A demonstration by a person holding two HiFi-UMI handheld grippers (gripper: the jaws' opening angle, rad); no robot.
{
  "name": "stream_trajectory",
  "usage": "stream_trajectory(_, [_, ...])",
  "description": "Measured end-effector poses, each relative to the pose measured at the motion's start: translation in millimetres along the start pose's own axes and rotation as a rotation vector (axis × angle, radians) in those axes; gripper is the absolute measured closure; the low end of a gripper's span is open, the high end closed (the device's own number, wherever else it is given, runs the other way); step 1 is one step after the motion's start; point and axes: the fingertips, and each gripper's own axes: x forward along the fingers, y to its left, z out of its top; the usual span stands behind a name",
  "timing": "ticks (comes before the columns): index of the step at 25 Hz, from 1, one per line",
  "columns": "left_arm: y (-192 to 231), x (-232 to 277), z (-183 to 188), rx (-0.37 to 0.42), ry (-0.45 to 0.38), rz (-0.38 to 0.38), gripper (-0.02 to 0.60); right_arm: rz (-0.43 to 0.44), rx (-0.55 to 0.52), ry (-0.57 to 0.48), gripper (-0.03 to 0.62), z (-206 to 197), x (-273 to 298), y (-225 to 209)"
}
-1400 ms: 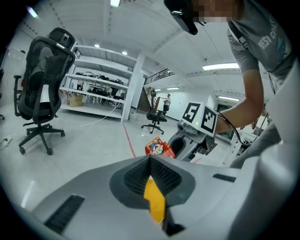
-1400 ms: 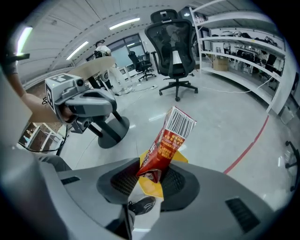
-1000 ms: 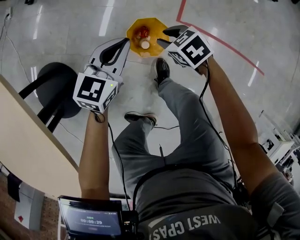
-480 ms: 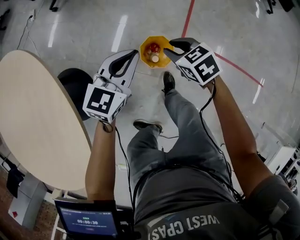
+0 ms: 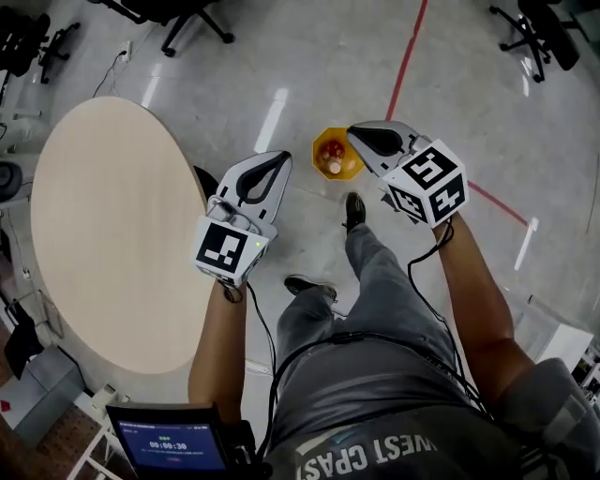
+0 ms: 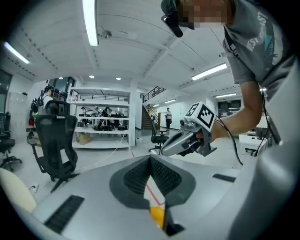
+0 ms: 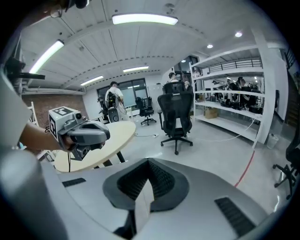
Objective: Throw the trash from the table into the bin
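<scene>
The yellow bin [image 5: 322, 141] stands on the floor in the head view, with a red item [image 5: 330, 148] and a white cup [image 5: 334, 167] inside. A sliver of the bin [image 6: 157, 214] shows below my left jaws. My left gripper [image 5: 284, 159] hovers high, left of the bin, shut and empty; its tips meet [image 6: 150, 157]. My right gripper [image 5: 352, 132] hangs above the bin's right rim, jaws closing until the tips touch [image 7: 149, 160], nothing between them. The round beige table [image 5: 103, 225] at the left shows no trash.
A black stool [image 5: 202, 178] stands under the table's edge. The person's legs and shoes [image 5: 353, 210] are between the grippers. Office chairs [image 5: 187, 19] stand far off, another chair [image 7: 176, 115] is beyond the table. A red line [image 5: 403, 66] crosses the floor.
Both grippers have risen away from the floor, and the bin now looks smaller and farther below them. The head view has swung so the whole table top shows.
</scene>
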Motion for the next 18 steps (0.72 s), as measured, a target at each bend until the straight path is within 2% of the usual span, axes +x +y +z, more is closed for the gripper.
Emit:
stream_trajectory(2, [-4.9,-20.1,25.0,0.03,-0.049,0.01,0.538,0.002,-0.001,-0.035,0.585,24.1,-15.5,17.2])
stream_trajectory(6, [-14.9,-60.4,60.4,0.079,-0.07,0.04,0.538,0.027,-0.008,-0.09,0.585,65.0,-41.6,54.7])
stream_trajectory(12, [-15.7,-132.5,154.3,0.139,-0.14,0.119,0.538,0.088,-0.128,-0.147,0.585,162.7,-84.6,117.1])
stream_trajectory(18, [-14.8,-184.9,159.1,0.168,-0.206,0.198,0.538,0.099,-0.246,-0.214,0.585,184.7,-94.8,154.3])
